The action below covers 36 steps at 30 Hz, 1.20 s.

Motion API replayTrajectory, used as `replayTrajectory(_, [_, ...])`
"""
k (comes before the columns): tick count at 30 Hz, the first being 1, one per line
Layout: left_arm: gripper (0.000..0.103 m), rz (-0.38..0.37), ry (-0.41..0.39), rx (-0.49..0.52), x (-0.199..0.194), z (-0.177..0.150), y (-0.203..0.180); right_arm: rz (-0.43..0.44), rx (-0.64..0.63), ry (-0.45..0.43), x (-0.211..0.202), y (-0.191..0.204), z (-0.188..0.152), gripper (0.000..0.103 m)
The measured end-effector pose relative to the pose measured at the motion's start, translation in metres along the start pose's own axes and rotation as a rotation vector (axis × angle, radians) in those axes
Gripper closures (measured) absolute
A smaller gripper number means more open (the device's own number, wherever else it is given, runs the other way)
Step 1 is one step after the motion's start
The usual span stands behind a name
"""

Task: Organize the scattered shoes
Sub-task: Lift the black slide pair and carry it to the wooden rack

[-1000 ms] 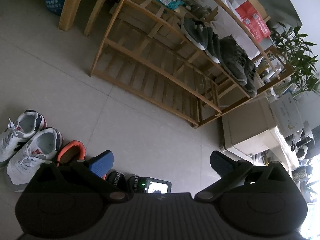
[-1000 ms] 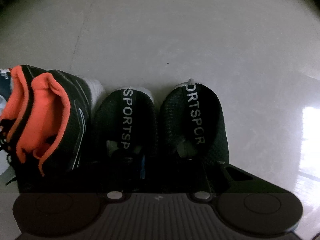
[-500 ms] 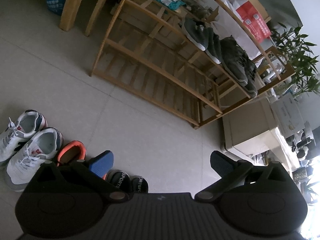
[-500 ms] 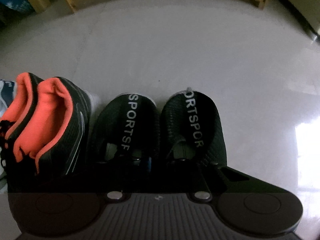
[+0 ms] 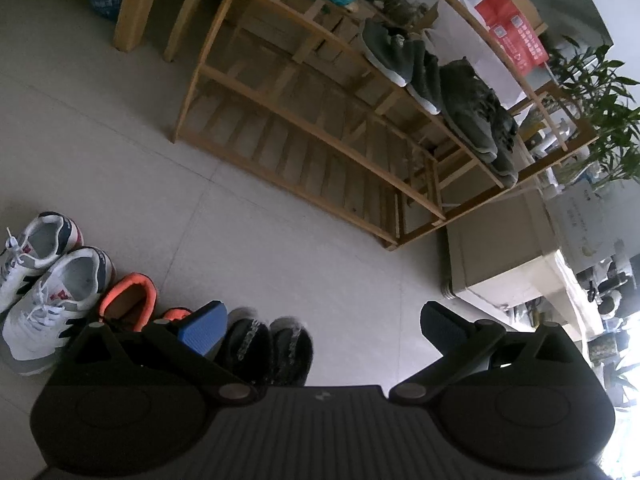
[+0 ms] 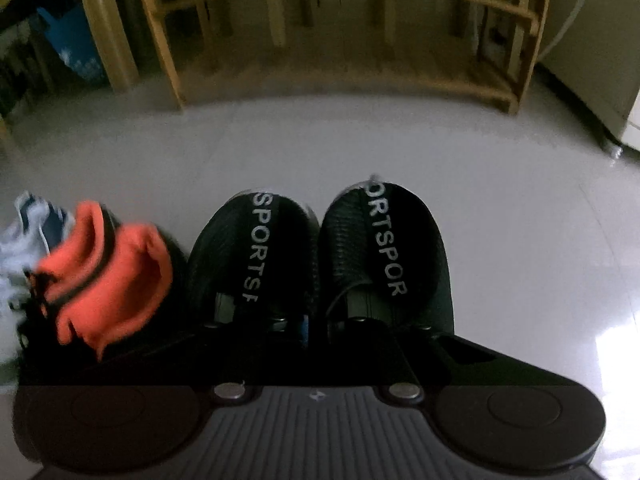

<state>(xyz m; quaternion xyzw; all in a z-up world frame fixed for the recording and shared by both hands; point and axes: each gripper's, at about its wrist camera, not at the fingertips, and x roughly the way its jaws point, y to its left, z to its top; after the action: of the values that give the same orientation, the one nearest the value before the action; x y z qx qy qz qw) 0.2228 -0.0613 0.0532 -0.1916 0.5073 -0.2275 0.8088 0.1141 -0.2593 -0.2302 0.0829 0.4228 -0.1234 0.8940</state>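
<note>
Four dark shoes (image 5: 440,92) on rack (image 5: 312,160)

Black pair (image 6: 320,252): right hand-held gripper (image 6: 316,324) now pinched on inner collars, raised with them. Rack (image 6: 340,40): newly in right view. Black pair: fuller, blurred in left view.

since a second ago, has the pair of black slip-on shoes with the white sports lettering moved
Yes. The black slip-on shoes, clamped in the right gripper, have lifted off the pale tiled floor and tipped up toward the wooden slatted shoe rack.
</note>
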Motion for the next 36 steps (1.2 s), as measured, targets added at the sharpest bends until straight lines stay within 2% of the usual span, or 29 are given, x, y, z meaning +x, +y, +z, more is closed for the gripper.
replayTrajectory(6, [0.0, 0.001, -0.012, -0.021, 0.001, 0.004, 0.002, 0.021, 0.018, -0.159, -0.02, -0.007, 0.061, 0.096])
replayTrajectory(9, [0.0, 0.005, -0.045, -0.027, -0.004, 0.008, 0.005, 0.033, 0.038, -0.244, -0.033, -0.007, 0.101, 0.096])
replayTrajectory(11, [0.0, 0.015, -0.098, -0.034, -0.01, 0.013, 0.008, 0.049, 0.046, -0.294, -0.04, -0.005, 0.133, 0.096])
replayTrajectory(14, [0.0, 0.063, -0.154, -0.014, -0.017, 0.02, 0.01, 0.074, 0.048, -0.352, -0.05, 0.004, 0.175, 0.097])
replayTrajectory(16, [0.0, 0.073, -0.178, -0.012, -0.02, 0.023, 0.013, 0.092, 0.043, -0.403, -0.055, 0.016, 0.219, 0.097])
replayTrajectory(20, [0.0, 0.166, -0.239, 0.001, -0.029, 0.029, 0.032, 0.123, 0.036, -0.461, -0.053, 0.043, 0.284, 0.097])
replayTrajectory(23, [0.0, 0.184, -0.218, -0.041, -0.028, 0.033, 0.043, 0.148, 0.037, -0.489, -0.048, 0.066, 0.326, 0.097])
replayTrajectory(26, [0.0, 0.17, -0.212, -0.064, -0.027, 0.036, 0.043, 0.169, 0.045, -0.507, -0.039, 0.089, 0.364, 0.097])
replayTrajectory(29, [0.0, 0.178, -0.221, 0.004, -0.023, 0.038, 0.032, 0.18, 0.05, -0.526, -0.027, 0.112, 0.397, 0.097])
replayTrajectory(32, [0.0, 0.189, -0.194, 0.042, -0.015, 0.036, 0.028, 0.191, 0.068, -0.523, -0.018, 0.127, 0.415, 0.097])
replayTrajectory(36, [0.0, 0.152, -0.124, -0.004, -0.004, 0.035, 0.033, 0.176, 0.071, -0.555, -0.004, 0.143, 0.446, 0.097])
